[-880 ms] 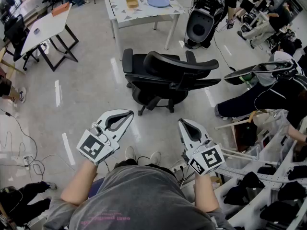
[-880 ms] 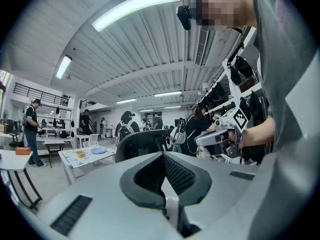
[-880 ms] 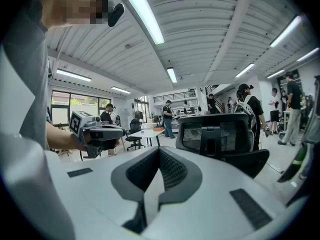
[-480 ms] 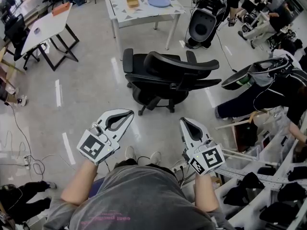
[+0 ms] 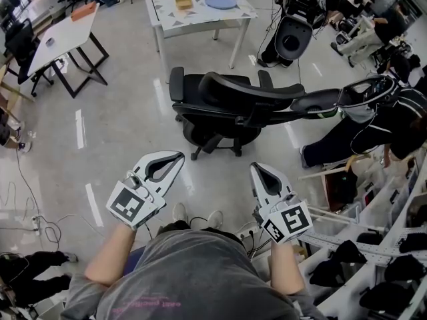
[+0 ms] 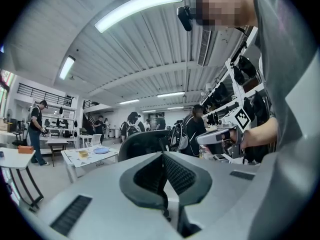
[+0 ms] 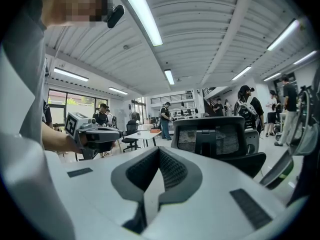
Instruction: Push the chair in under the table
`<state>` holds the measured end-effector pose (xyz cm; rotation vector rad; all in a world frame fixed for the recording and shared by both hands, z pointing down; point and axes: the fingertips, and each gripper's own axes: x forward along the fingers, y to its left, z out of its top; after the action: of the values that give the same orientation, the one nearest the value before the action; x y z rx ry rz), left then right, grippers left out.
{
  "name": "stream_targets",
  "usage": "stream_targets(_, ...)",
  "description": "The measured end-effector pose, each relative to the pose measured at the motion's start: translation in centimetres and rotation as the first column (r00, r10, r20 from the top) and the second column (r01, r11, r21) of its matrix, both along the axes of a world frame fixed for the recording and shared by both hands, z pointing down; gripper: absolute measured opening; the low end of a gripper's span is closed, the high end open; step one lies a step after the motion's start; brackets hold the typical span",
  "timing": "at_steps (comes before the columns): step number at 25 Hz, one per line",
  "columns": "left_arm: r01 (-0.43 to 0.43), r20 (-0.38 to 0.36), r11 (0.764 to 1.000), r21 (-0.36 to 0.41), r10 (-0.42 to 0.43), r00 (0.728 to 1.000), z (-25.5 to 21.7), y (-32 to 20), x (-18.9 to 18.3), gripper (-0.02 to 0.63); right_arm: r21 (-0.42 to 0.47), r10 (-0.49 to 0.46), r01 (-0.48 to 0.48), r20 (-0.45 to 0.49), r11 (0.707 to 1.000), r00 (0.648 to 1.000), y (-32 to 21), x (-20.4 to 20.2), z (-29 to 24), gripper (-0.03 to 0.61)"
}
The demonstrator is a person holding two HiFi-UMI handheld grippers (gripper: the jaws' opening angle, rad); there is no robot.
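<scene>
A black office chair (image 5: 230,105) stands on the floor, its back toward me and well short of the white table (image 5: 170,15) behind it. The table carries a yellow bowl (image 5: 183,3) and a blue plate (image 5: 220,1). My left gripper (image 5: 173,159) and right gripper (image 5: 260,171) hover side by side short of the chair, both shut and empty, touching nothing. In the left gripper view the chair's back (image 6: 145,141) rises past the shut jaws (image 6: 162,156). The right gripper view shows the mesh back (image 7: 215,136) beyond its shut jaws (image 7: 159,151).
A second white table (image 5: 57,39) on black legs stands at the far left. A seated person (image 5: 373,122) at the right holds a long dark object (image 5: 333,99) close to the chair's arm. A black machine (image 5: 293,25) stands right of the table. Cables (image 5: 33,205) lie at the left, racks (image 5: 373,259) at the right.
Both grippers stay where they were. The seated person's long dark object has swung left toward the chair, and the black machine at the back has shifted right.
</scene>
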<state>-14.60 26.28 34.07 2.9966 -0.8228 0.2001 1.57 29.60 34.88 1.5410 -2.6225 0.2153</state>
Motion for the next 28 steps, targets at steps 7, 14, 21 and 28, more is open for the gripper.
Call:
stream_targets(7,-0.003,0.004,1.000,0.000,0.003,1.000,0.38,-0.08,0.04,0.038,0.003,-0.001,0.001,-0.001,1.000,1.000,-0.13,-0.04,0.11,0.003)
stream_targets(14,0.004,0.002,1.000,0.000,-0.004,1.000,0.14,-0.32,0.12,0.067,0.009,0.006,-0.006,-0.003,1.000,1.000,-0.34,0.18,-0.27,0.005)
stream_targets(21,0.014,0.002,1.000,-0.002,-0.014,1.000,0.28,-0.45,-0.02,0.104,0.010,0.016,-0.016,0.000,1.000,1.000,-0.41,0.24,-0.30,0.041)
stream_targets(28,0.023,0.005,1.000,-0.002,-0.023,1.000,0.41,-0.81,0.06,0.150,0.007,0.015,-0.015,0.007,1.000,1.000,-0.61,0.38,-0.24,0.087)
